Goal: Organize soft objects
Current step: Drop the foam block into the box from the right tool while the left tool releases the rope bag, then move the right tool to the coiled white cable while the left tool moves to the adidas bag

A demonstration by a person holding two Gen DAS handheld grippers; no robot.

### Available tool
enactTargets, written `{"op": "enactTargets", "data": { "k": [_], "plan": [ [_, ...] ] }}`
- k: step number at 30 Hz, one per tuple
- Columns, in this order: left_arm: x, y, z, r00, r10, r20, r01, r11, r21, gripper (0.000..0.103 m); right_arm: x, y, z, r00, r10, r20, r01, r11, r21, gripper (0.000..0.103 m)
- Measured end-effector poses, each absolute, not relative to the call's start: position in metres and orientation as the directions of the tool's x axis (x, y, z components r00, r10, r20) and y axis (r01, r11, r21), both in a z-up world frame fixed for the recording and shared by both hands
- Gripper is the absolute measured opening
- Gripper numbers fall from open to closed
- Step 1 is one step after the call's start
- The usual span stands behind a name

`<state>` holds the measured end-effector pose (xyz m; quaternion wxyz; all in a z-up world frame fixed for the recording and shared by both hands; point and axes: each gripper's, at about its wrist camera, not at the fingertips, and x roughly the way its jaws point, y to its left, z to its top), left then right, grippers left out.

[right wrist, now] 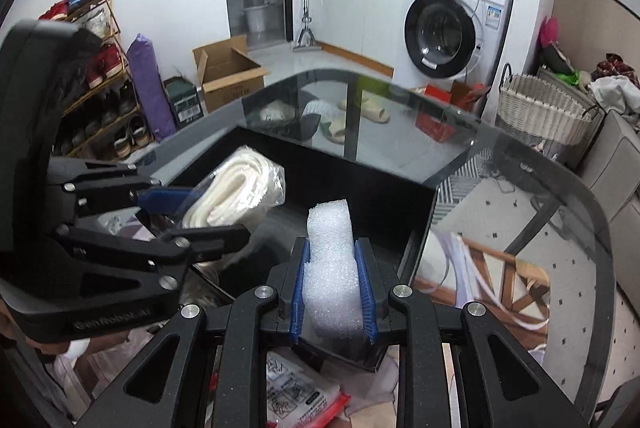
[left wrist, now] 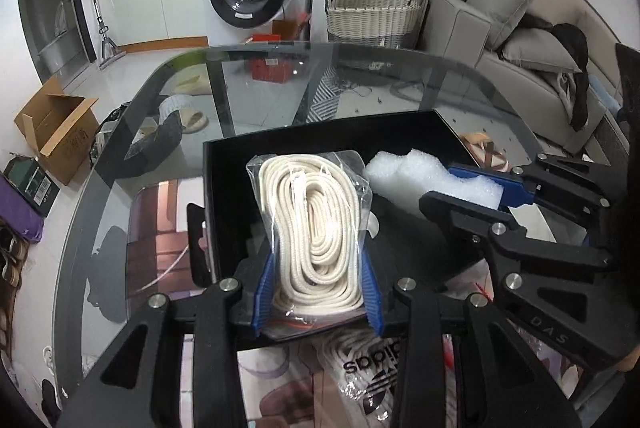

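Now over the black box (left wrist: 224, 164) on the glass surface (left wrist: 120, 156), left gripper (left wrist: 318, 292) clamped on bagged white rope (left wrist: 316, 220), right gripper (right wrist: 334, 292) clamped on white foam (right wrist: 330, 248).

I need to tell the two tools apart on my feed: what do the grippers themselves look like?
Both look alike: the left gripper and the right gripper have matte black linkage arms with triangular cut-outs, silver round pivot bolts, and ribbed blue fingers. Raised lettering marks each black body, partly legible from the other gripper's camera. No cables or sleeves show.
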<state>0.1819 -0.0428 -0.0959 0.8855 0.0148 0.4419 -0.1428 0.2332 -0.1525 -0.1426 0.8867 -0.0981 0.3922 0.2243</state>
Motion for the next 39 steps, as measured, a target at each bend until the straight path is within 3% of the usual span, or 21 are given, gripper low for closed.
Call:
{"op": "enactTargets", "data": {
  "k": [12,15,17,19,33,37,39],
  "plan": [
    [0.172,-0.037,-0.094,0.522,-0.255,-0.814,0.298,0.949,-0.107,0.038,0.213,-0.154,-0.147,0.532,0.319,-0.784,-0.487,0.873,0.024,0.024],
    [0.173,-0.037,-0.094,0.518,-0.247,-0.819,0.295,0.950,-0.100,0.042,0.213,-0.155,-0.145,0.526,0.321,-0.788,-0.486,0.873,0.031,0.025],
    [0.173,-0.039,-0.093,0.519,-0.233,-0.822,0.294,0.952,-0.084,0.053,0.212,-0.154,-0.144,0.522,0.317,-0.792,-0.487,0.873,0.028,0.026],
    [0.172,-0.039,-0.091,0.524,-0.228,-0.821,0.296,0.952,-0.076,0.056,0.212,-0.154,-0.141,0.516,0.321,-0.794,-0.487,0.873,0.036,0.027],
    [0.139,-0.029,-0.056,0.527,-0.320,-0.787,0.321,0.933,-0.164,0.061,0.179,-0.173,-0.095,0.512,0.383,-0.769,-0.494,0.863,0.102,0.038],
    [0.125,-0.028,-0.044,0.521,-0.367,-0.770,0.347,0.916,-0.202,0.082,0.164,-0.184,-0.083,0.505,0.370,-0.780,-0.478,0.872,0.104,0.048],
    [0.119,-0.030,-0.044,0.515,-0.370,-0.773,0.354,0.913,-0.201,0.082,0.154,-0.195,-0.083,0.480,0.386,-0.788,-0.463,0.874,0.146,0.049]
  ]
}}
